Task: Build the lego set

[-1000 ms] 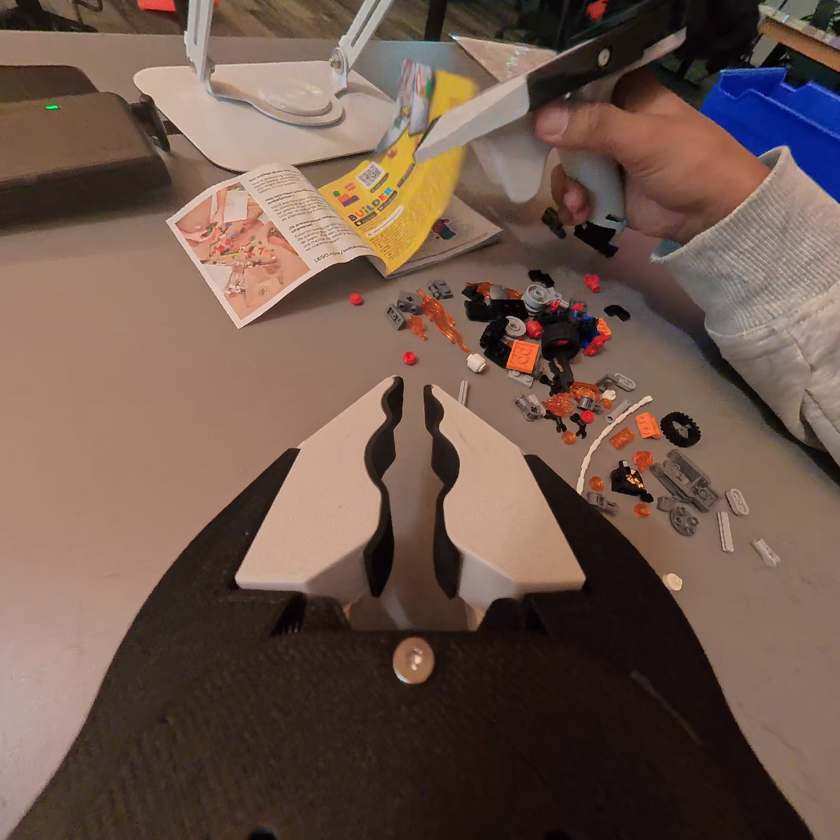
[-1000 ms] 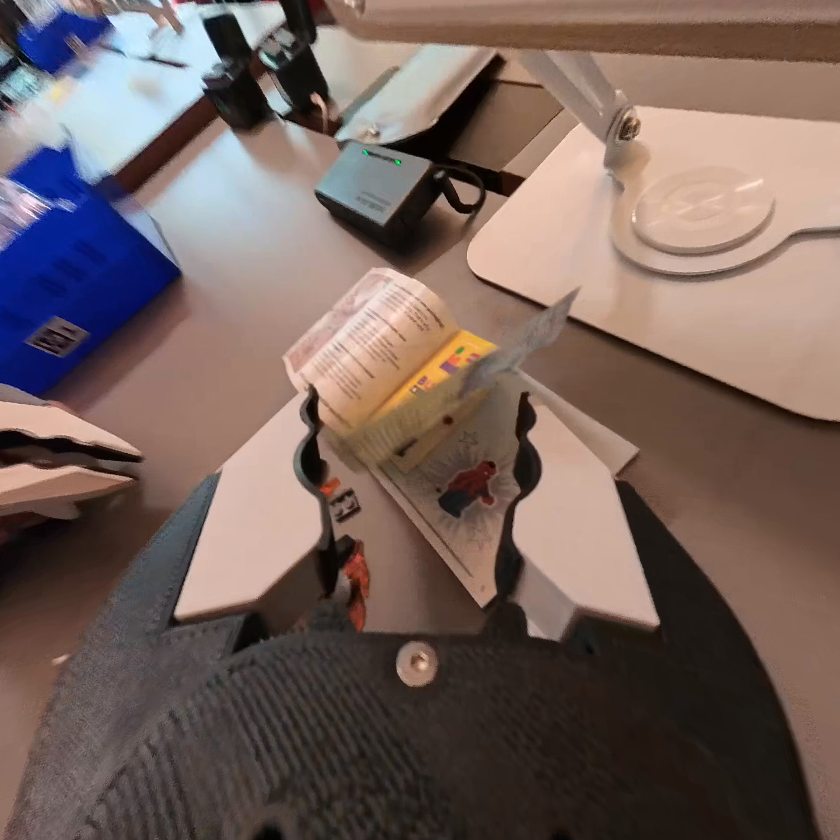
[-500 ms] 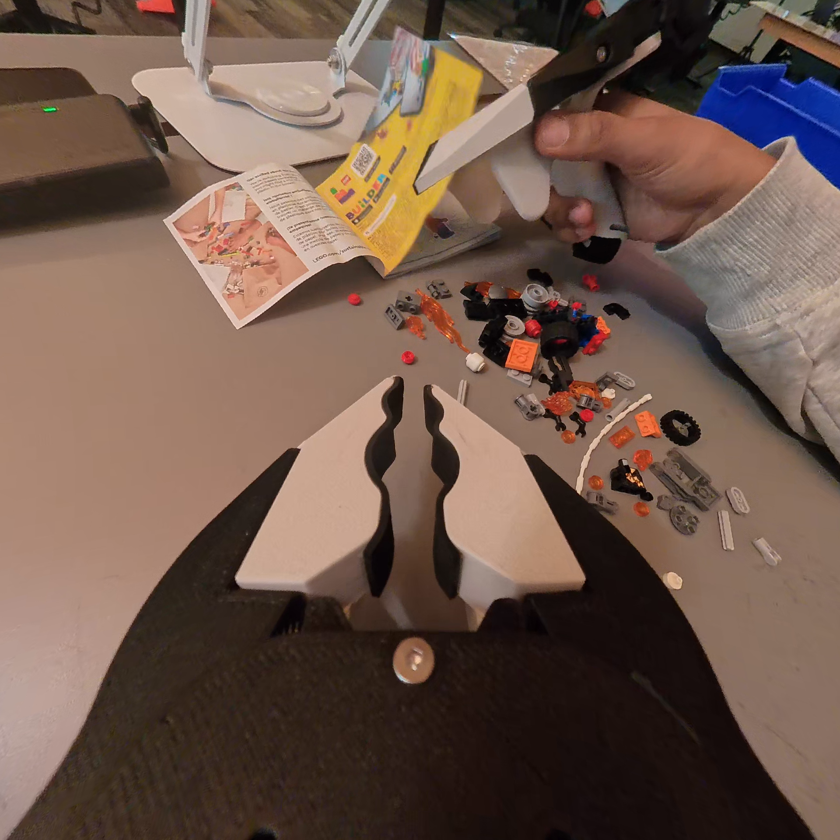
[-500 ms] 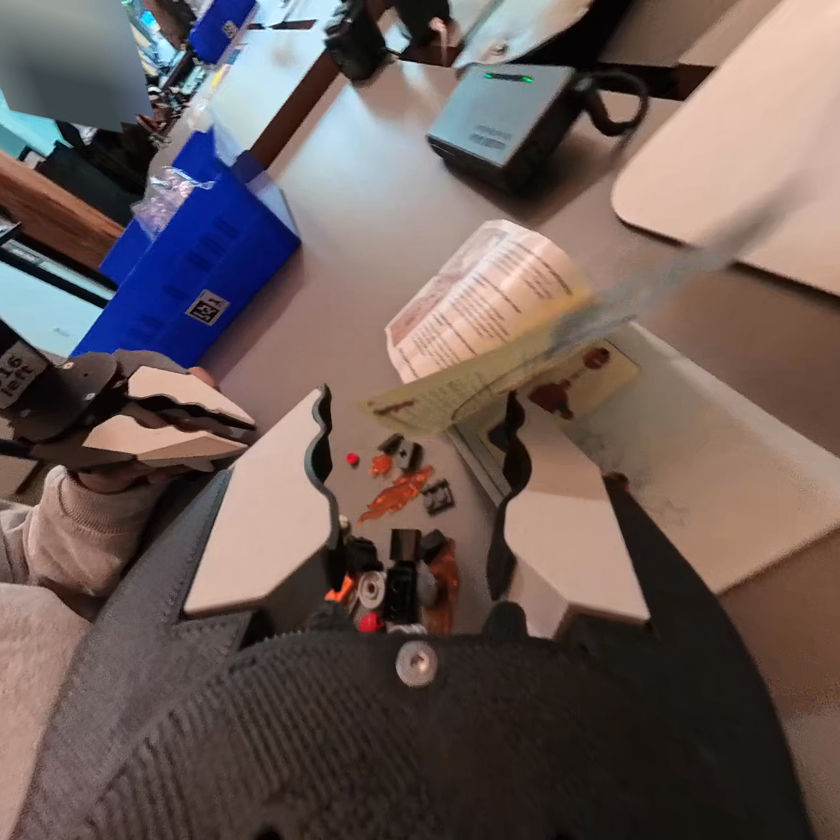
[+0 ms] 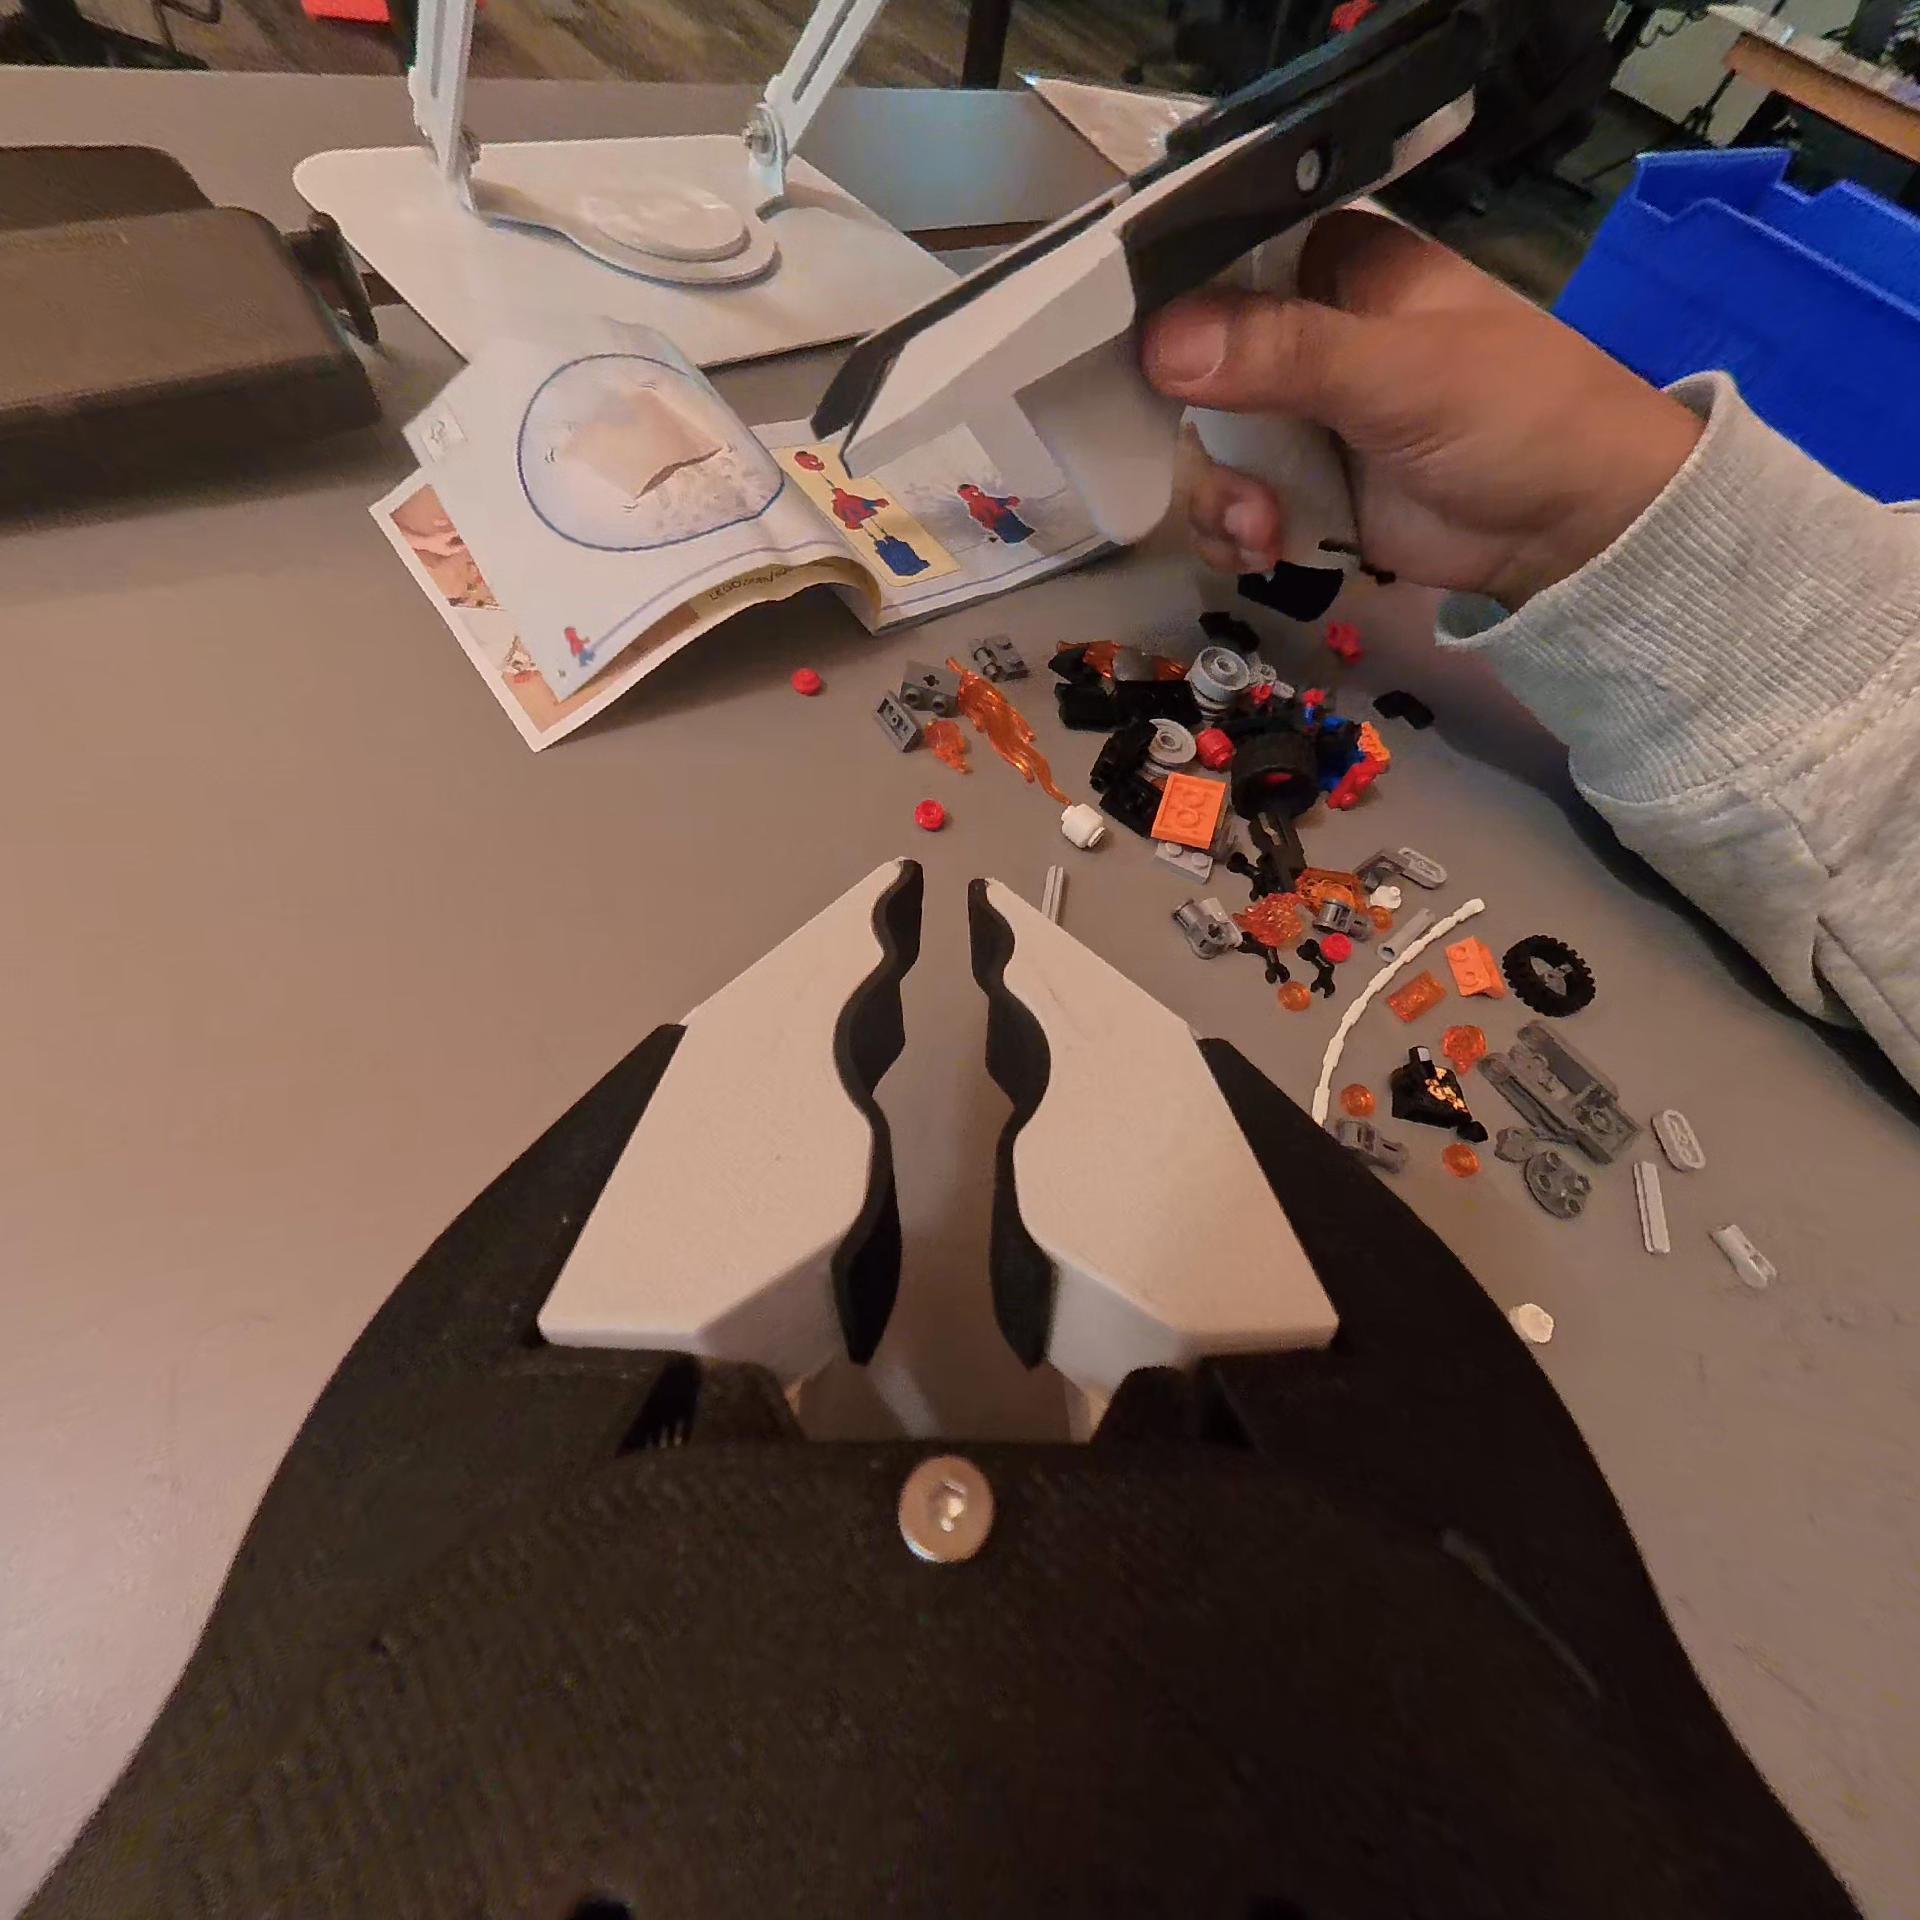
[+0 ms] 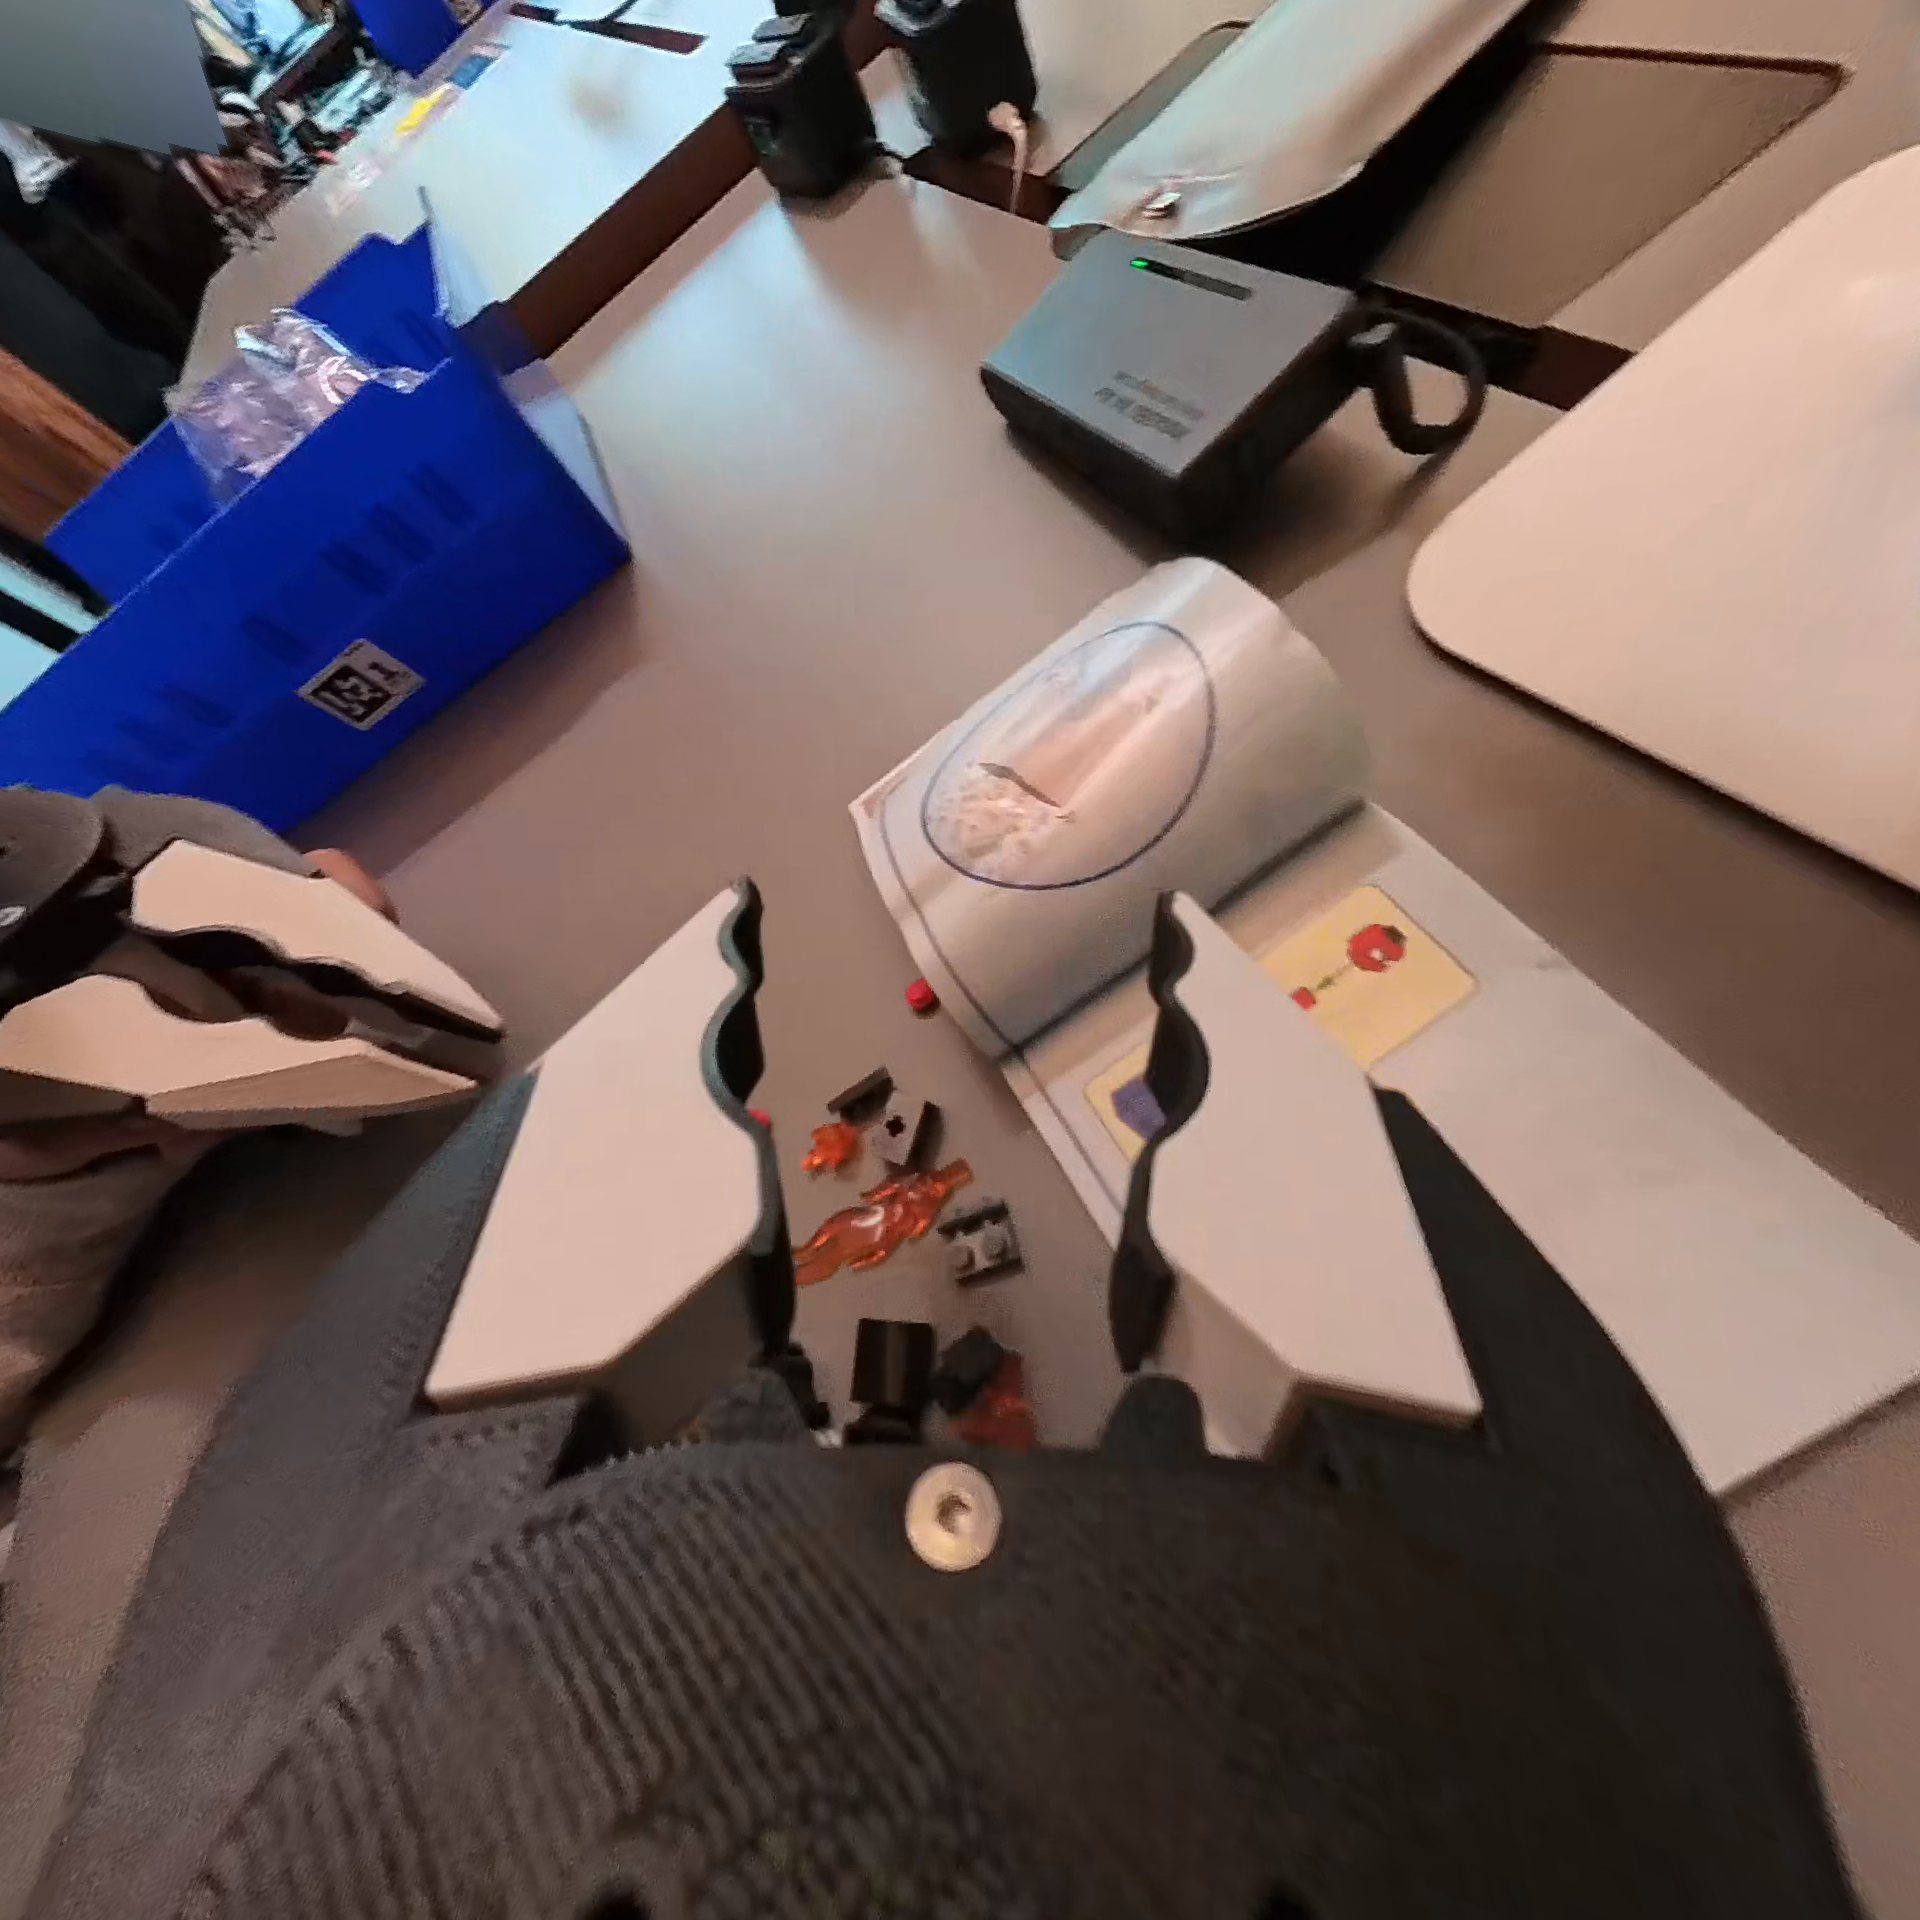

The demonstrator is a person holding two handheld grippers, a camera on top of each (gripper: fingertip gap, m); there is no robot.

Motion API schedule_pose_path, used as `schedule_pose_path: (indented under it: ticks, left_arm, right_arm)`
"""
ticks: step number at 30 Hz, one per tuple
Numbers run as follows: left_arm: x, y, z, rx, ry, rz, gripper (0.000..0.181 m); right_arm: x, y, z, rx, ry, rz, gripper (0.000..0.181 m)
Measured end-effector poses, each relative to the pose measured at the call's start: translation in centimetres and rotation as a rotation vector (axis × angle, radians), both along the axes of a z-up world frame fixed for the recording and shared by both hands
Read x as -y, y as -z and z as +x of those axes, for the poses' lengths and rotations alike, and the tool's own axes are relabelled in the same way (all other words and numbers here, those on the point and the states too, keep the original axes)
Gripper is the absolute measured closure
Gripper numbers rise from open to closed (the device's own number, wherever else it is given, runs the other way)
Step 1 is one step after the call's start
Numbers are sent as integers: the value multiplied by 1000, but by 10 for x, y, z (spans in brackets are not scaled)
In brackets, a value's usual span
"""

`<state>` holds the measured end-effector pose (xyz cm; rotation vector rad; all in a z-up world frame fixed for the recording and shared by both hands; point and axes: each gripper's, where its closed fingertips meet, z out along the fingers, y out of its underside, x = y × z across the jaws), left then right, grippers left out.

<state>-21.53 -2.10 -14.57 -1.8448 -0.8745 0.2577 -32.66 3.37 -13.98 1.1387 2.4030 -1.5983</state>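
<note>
Your left gripper (image 5: 943,883): fingers nearly together, a narrow gap, nothing between them, low over the table (image 5: 312,935) near the bricks (image 5: 1247,769)
Your right gripper (image 6: 951,914): fingers wide apart, holding nothing, raised over the booklet (image 6: 1122,810)
Booklet: open, one page curling, just behind the bricks
Bricks: loose scatter on the table
Blue bin (image 6: 312,603): well apart from the bricks

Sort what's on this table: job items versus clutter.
Job: instruction booklet, loose lego pieces, left gripper, right gripper.
Clutter: blue bin, white stand base, dark box with cable.
</note>
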Motion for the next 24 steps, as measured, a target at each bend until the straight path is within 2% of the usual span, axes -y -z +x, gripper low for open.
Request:
schedule_pose_path:
  ticks: [2,4,6,8,13,18,21,24]
  left_arm:
    - [0,0,0,-2,1,-3,174]
    - [-1,0,0,-2,2,-6,174]
    - [-1,1,0,-2,2,-7,174]
    - [-1,1,0,-1,2,-7,174]
    - [-1,2,0,2,5,-14,174]
    - [-2,2,1,2,8,-19,174]
    - [-2,4,1,5,10,-34,174]
    - [-2,4,1,4,6,-37,174]
  right_arm:
    - [-4,6,-6,-1,40,31,122]
    - [-10,15,-16,-33,102,106,151]
    - [-17,24,-27,-82,169,210,165]
    - [-13,31,-29,-111,164,278,176]
    - [3,48,-27,-166,101,454,181]
    - [1,48,-29,-235,109,533,181]
    - [-11,18,-33,-304,138,530,173]
    - [-34,-42,-31,-440,241,473,172]
